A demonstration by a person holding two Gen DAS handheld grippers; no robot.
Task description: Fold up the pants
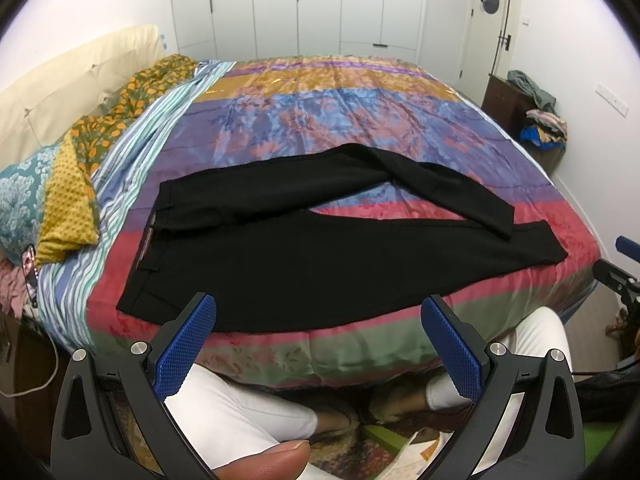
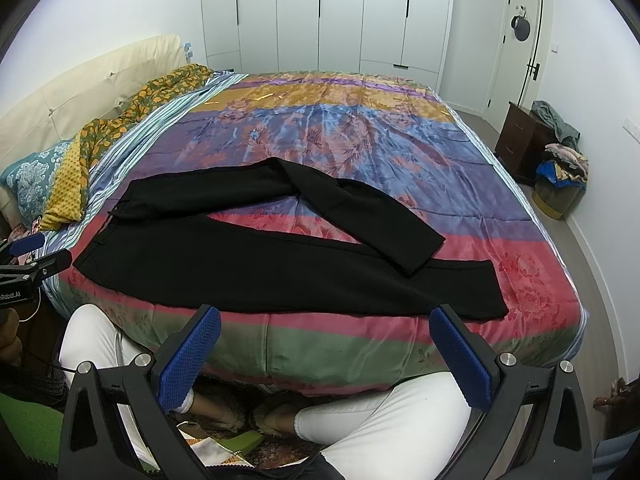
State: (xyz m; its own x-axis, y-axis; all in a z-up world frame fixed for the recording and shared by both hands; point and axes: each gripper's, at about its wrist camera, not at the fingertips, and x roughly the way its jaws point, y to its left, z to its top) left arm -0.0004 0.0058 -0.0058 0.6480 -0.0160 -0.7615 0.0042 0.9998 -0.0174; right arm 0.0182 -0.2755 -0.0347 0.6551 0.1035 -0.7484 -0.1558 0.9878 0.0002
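Even, soft indoor light fills both views, with glare on the shiny bedspread (image 2: 304, 100). Fisheye bending curves the walls, corners vignette dark, and the black pants (image 1: 304, 248) lose all detail.

Bed (image 1: 360, 344), colourful quilt (image 1: 340, 104), black pants (image 1: 304, 248), pillows (image 1: 68, 200)

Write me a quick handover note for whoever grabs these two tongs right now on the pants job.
Left tongs: open, empty, held off the near edge of the bed, toward the waistband end.
Right tongs: open, empty, held off the same edge, toward the cuff end.
Black pants: laid on the bedspread, waistband to the left. Near leg lies straight; far leg bends back so its cuff lies across the near leg.
Done: pants laid out only, no fold made.
Left: straighten the far leg, stack the legs, then fold lengthwise.
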